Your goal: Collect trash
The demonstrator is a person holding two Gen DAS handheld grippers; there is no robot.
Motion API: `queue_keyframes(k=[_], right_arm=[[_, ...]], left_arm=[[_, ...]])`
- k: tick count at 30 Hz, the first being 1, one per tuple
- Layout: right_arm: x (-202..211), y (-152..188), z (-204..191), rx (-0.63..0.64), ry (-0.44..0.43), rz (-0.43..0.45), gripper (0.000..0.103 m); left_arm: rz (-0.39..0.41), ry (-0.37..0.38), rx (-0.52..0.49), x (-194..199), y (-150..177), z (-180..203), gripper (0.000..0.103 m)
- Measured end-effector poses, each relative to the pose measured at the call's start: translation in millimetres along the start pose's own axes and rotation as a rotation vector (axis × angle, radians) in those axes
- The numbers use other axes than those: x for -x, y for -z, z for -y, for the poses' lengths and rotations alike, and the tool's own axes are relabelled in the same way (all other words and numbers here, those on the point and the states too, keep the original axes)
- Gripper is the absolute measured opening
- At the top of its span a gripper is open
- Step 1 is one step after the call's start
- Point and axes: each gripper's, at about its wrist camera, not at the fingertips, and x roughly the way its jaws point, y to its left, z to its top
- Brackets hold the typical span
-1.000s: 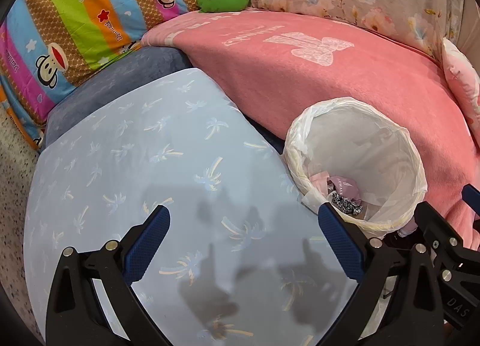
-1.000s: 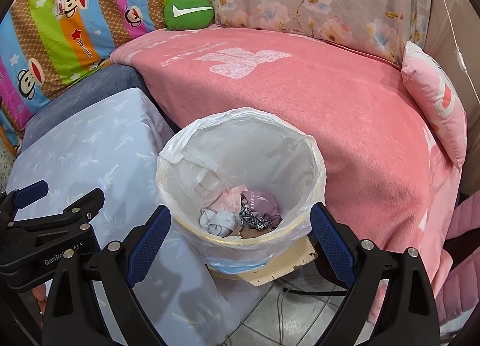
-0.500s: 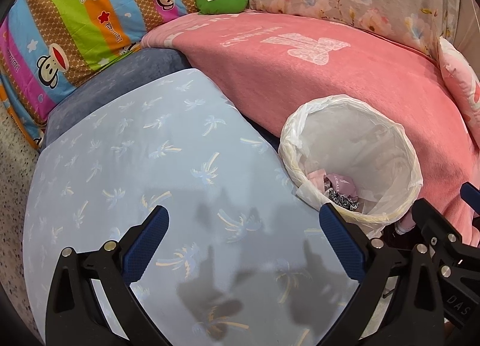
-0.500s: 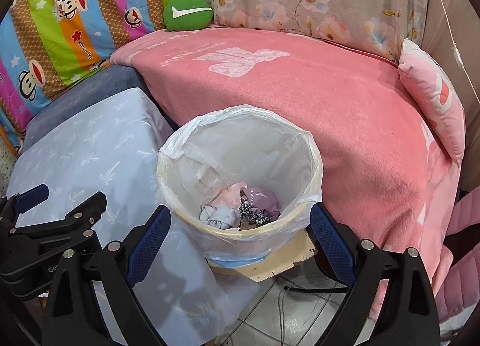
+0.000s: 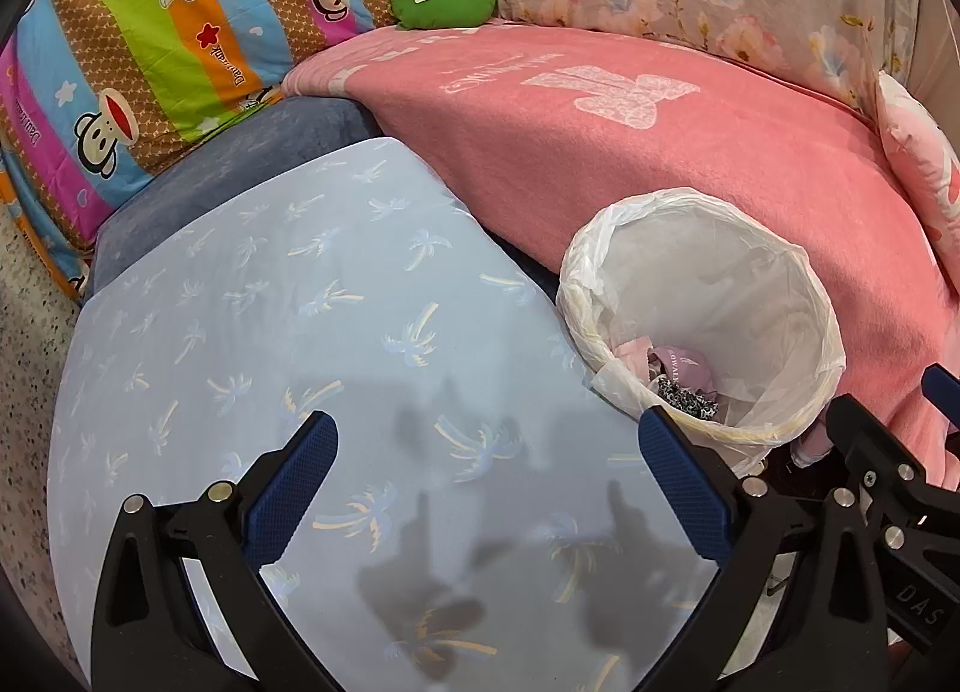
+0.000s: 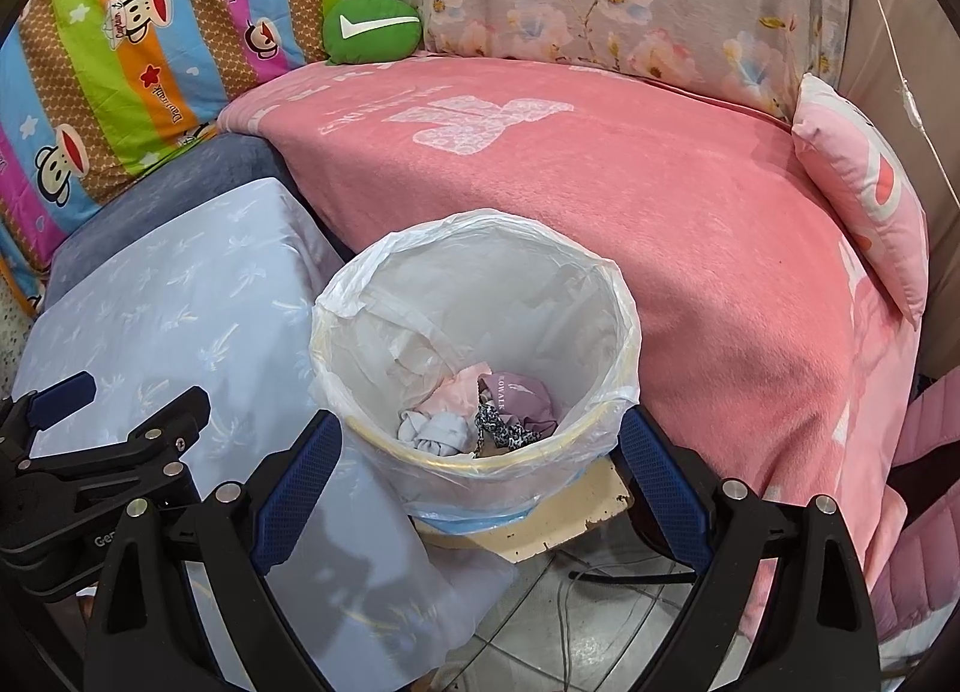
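Observation:
A round trash bin [image 6: 480, 455] lined with a white plastic bag stands between a light blue palm-print surface and a pink blanket. Crumpled trash [image 6: 480, 419] lies at its bottom: a pale pink piece, a mauve wrapper, a grey wad and a black-and-white patterned scrap. My right gripper [image 6: 480, 464] is open and empty, just in front of the bin. My left gripper [image 5: 489, 473] is open and empty over the blue surface [image 5: 270, 362], with the bin [image 5: 600, 344] to its right. The right gripper's black frame [image 5: 888, 482] shows at the right edge of the left wrist view.
A pink blanket [image 6: 600, 182] covers the sofa behind the bin, with a pink cushion [image 6: 858, 194] at the right and a green cushion [image 6: 372, 29] at the back. A striped monkey-print quilt [image 5: 150, 32] lies at the left. Cables run over the tiled floor [image 6: 570, 620] below the bin.
Both grippers have drawn back slightly; the bin sits a little lower in the right view and farther left in the left view. Both stay open and empty.

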Motion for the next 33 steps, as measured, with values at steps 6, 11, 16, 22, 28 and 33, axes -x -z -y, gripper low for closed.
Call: queue_keyframes(k=[6, 11, 16, 22, 28, 33], right_arm=[[0.6, 1.0, 0.6, -0.002, -0.001, 0.0, 0.092], [0.7, 1.1, 0.9, -0.001, -0.001, -0.001, 0.092], [0.2, 0.3, 1.0, -0.002, 0.0, -0.001, 0.092], [-0.9, 4.6, 4.6, -0.007, 0.002, -0.004, 0.092], [-5.1, 4.0, 6.6, -0.01, 0.006, -0.011, 0.092], [-5.9, 2.1, 5.3, -0.011, 0.007, -0.013, 0.092]], left_arm=[[-0.008, 0.003, 0.0, 0.0, 1.9, -1.3, 0.096], [-0.011, 0.005, -0.003, -1.2, 1.7, -0.5, 0.096], [-0.014, 0.007, -0.007, -2.8, 2.0, 0.5, 0.096], [-0.019, 0.007, -0.014, -4.2, 1.7, 2.8, 0.096], [-0.021, 0.008, -0.019, -5.4, 1.1, 4.3, 0.096], [-0.023, 0.01, -0.022, -6.4, 0.8, 4.7, 0.096]])
